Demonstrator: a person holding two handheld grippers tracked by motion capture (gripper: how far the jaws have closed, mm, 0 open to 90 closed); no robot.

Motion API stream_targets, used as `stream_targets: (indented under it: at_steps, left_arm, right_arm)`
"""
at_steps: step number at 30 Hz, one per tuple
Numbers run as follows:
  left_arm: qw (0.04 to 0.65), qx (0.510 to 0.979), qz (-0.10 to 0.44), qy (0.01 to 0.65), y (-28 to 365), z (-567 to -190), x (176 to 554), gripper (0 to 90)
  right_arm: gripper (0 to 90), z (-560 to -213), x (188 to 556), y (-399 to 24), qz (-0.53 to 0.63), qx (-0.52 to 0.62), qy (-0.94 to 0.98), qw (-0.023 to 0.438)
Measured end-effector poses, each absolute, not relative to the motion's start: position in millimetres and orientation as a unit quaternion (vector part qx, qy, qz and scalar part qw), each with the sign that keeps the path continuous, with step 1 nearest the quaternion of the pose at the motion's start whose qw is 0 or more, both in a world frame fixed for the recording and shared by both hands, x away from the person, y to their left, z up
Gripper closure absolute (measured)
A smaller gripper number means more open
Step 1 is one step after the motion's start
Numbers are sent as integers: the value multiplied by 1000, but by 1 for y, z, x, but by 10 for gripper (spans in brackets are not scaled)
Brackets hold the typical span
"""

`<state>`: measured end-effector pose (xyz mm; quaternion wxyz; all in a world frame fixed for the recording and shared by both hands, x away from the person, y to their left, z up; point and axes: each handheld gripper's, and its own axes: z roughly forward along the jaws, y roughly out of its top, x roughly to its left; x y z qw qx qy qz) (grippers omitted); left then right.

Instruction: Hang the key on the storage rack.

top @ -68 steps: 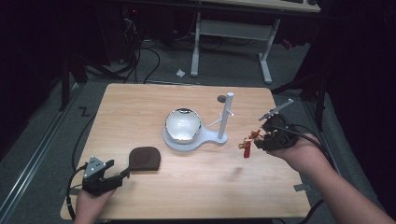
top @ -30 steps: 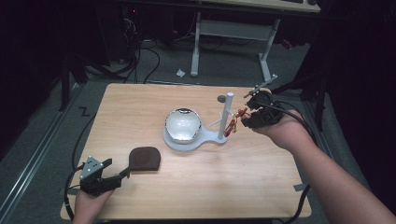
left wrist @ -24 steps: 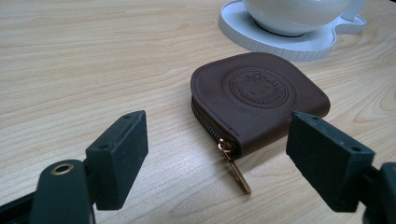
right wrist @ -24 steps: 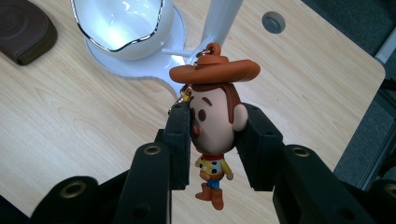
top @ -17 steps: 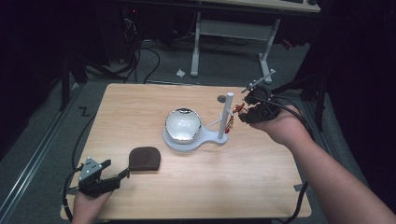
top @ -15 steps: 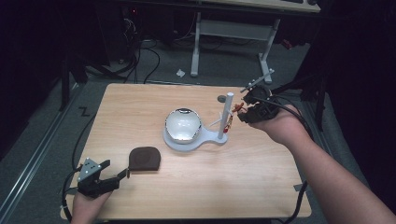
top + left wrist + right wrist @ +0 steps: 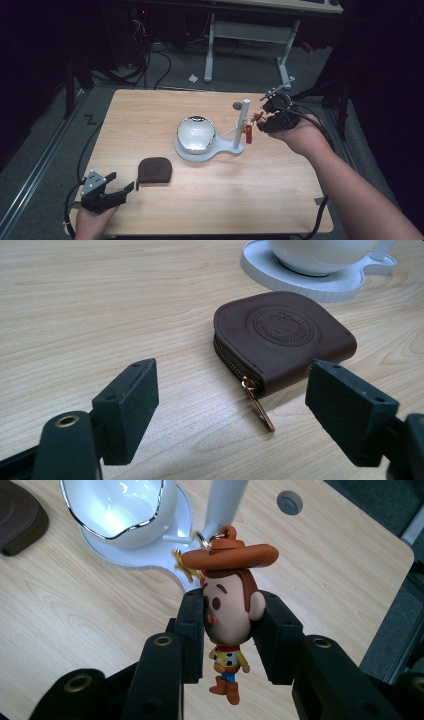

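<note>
I had the right tongs (image 7: 227, 625) clamped on the head of the cowboy keychain (image 7: 227, 615), one pad on each cheek, with the figure hanging upright between the jaws and its gold ring (image 7: 209, 539) right up against the white post (image 7: 227, 502) just ahead of the tips. In the high view the right tongs (image 7: 264, 119) sat just to the outer side of the stand (image 7: 240, 127), the red figure (image 7: 248, 134) close by the post. I judged the step to be hanging the ring on one of the stand's pegs (image 7: 172, 539). To do that well I would have kept the squeeze firm on the head, brought the ring square to the peg's tip, slid it on along the peg, and only then eased the jaws apart, since a twisted ring would just bump the post.

The left tongs (image 7: 235, 410) stood wide open with nothing in them, low over the table (image 7: 100, 300), the brown zip pouch (image 7: 285, 337) lying just beyond and between their pads, its zip pull (image 7: 258, 407) pointing back at me. In the high view the left tongs (image 7: 116, 192) rested near the table's front corner.

What I could not settle: whether the ring was already over a peg or merely touching the post, since the hat brim covered that spot. The top of the post was cut off in the right gripper view, and the bowl (image 7: 120, 510) beyond the left jaw was only partly in frame. From above, the keychain was too small to read.
</note>
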<state>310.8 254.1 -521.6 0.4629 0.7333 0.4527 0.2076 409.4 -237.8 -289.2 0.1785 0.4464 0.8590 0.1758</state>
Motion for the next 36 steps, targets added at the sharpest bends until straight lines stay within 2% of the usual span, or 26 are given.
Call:
stream_targets:
  at_steps: [14, 36]
  left_arm:
    - [462, 735, 206, 451, 253, -522, 311, 219]
    - [460, 739, 203, 449, 252, -523, 314, 221]
  right_arm:
    - [669, -331, 408, -248, 177, 468, 853, 152]
    - [664, -394, 428, -246, 208, 480, 842, 131]
